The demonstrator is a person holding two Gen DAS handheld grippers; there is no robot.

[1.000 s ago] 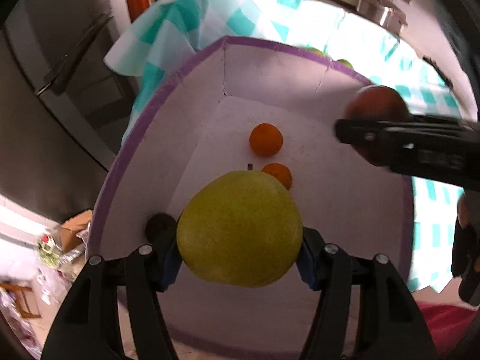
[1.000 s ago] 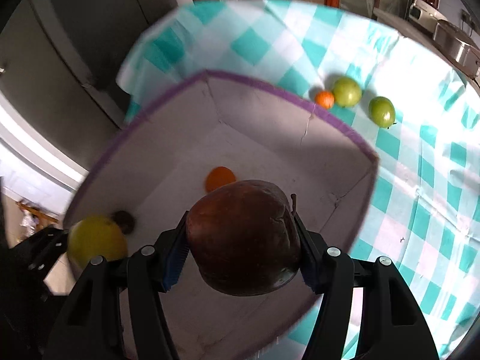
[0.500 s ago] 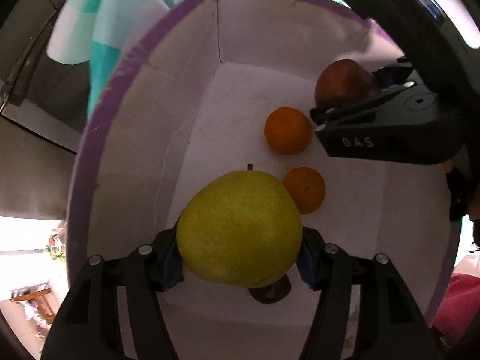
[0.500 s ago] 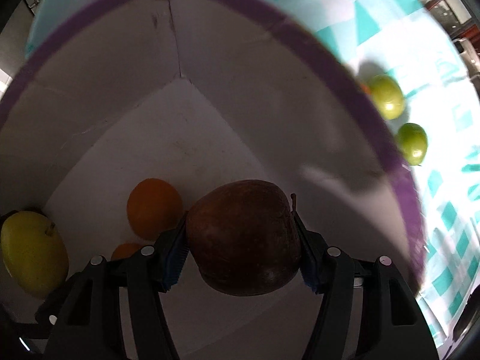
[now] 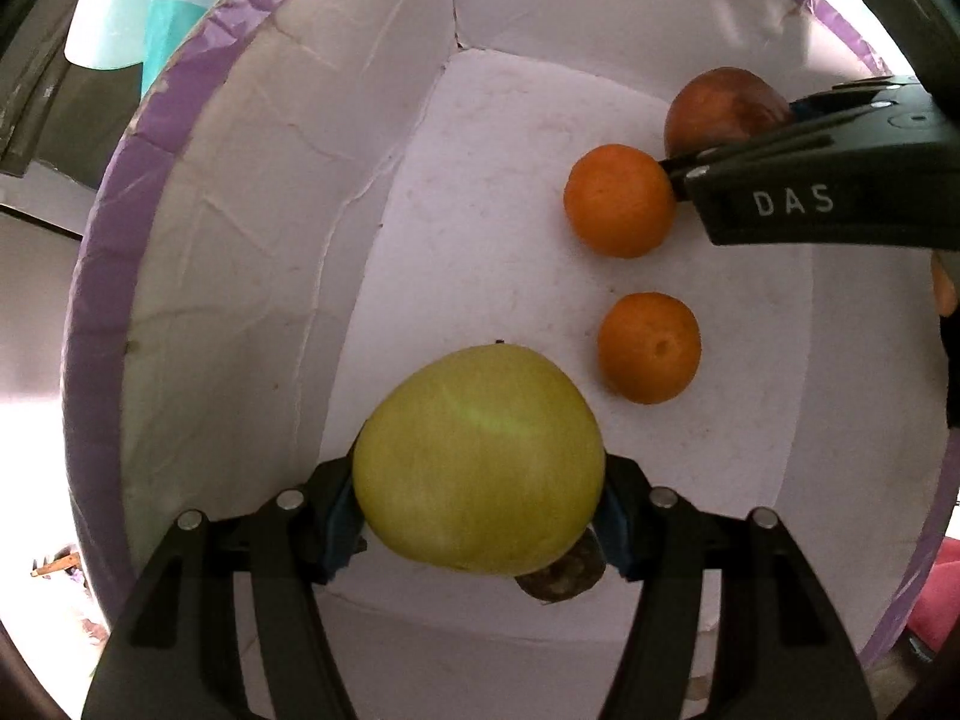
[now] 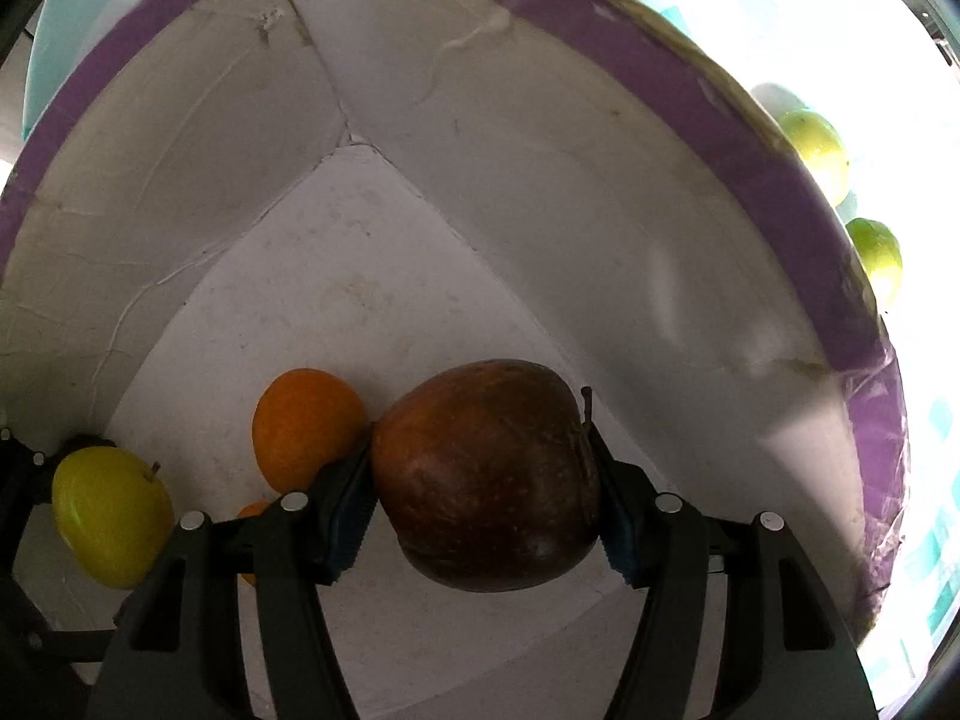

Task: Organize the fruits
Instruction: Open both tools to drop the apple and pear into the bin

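Both grippers point down inside a white box with a purple rim (image 5: 96,312). My left gripper (image 5: 480,516) is shut on a yellow-green apple (image 5: 477,459) low over the box floor. My right gripper (image 6: 486,516) is shut on a dark red apple (image 6: 486,474), also seen in the left wrist view (image 5: 720,105) beside the right gripper's black body (image 5: 828,180). Two oranges (image 5: 621,207) (image 5: 649,347) lie on the box floor. A small dark round thing (image 5: 561,576) peeks out under the yellow-green apple.
Two green fruits (image 6: 816,147) (image 6: 879,258) lie outside the box (image 6: 780,180) on the teal-and-white checked cloth (image 6: 924,576). The far left part of the box floor (image 6: 360,276) is bare. The box walls stand close around both grippers.
Both grippers have sunk from above the rim down into the box, each still holding its apple. The oranges and the box floor now look much closer.
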